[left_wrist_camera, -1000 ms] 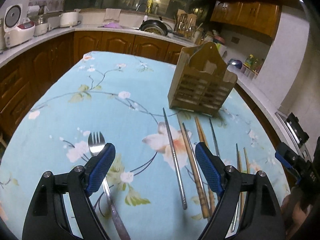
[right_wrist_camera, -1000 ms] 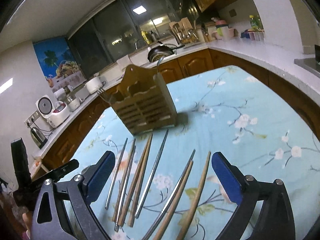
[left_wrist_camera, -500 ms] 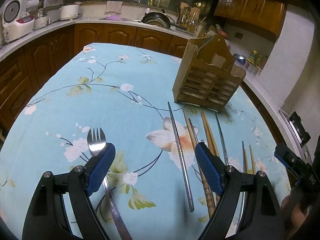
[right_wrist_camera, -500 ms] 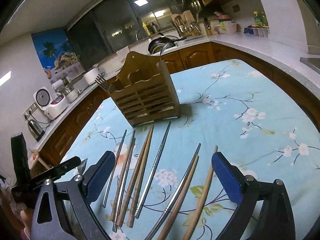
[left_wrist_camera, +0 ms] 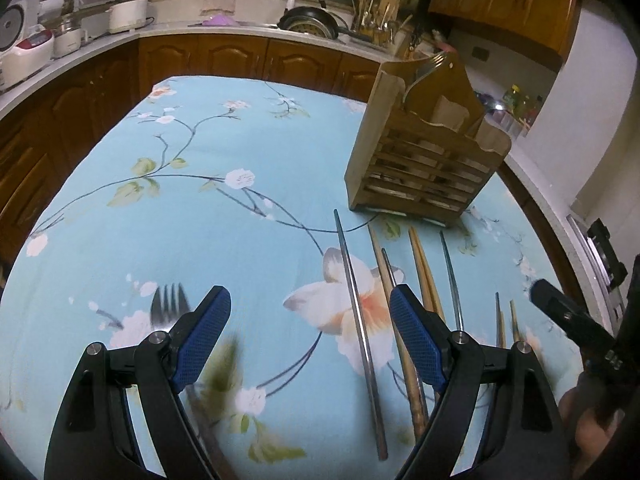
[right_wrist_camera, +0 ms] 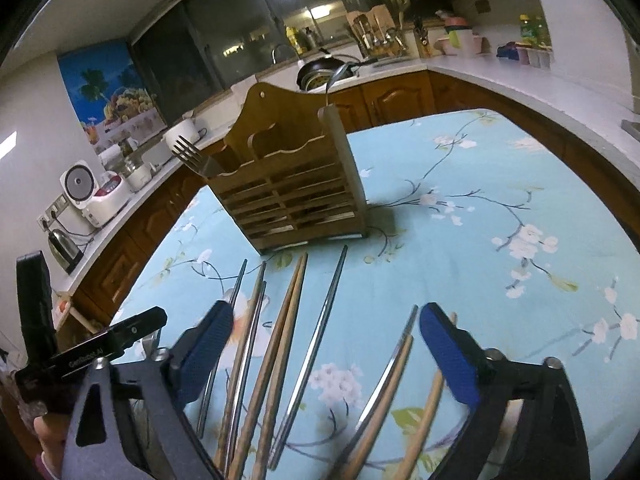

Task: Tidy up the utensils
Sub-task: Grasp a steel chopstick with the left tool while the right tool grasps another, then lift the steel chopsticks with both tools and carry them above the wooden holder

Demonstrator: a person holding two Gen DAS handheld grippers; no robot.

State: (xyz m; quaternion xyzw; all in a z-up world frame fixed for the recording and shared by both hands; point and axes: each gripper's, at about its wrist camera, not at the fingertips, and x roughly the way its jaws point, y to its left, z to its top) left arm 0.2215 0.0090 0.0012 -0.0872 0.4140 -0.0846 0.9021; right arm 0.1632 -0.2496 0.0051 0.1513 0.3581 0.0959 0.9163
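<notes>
My left gripper (left_wrist_camera: 310,334) stands wide and holds nothing; beneath it lies a long steel chopstick (left_wrist_camera: 358,312), with a steel fork (left_wrist_camera: 168,306) flat on the blue floral tablecloth (left_wrist_camera: 224,216) just outside its left pad. My right gripper (right_wrist_camera: 326,346) is closing but grips nothing yet; several loose wooden and steel chopsticks (right_wrist_camera: 280,344) lie between its pads. All point toward the slatted wooden utensil holder (right_wrist_camera: 288,196), which stands upright just beyond their tips, one fork (right_wrist_camera: 192,156) already in it. I judge this row was laid out for easy lengthwise pickup.
</notes>
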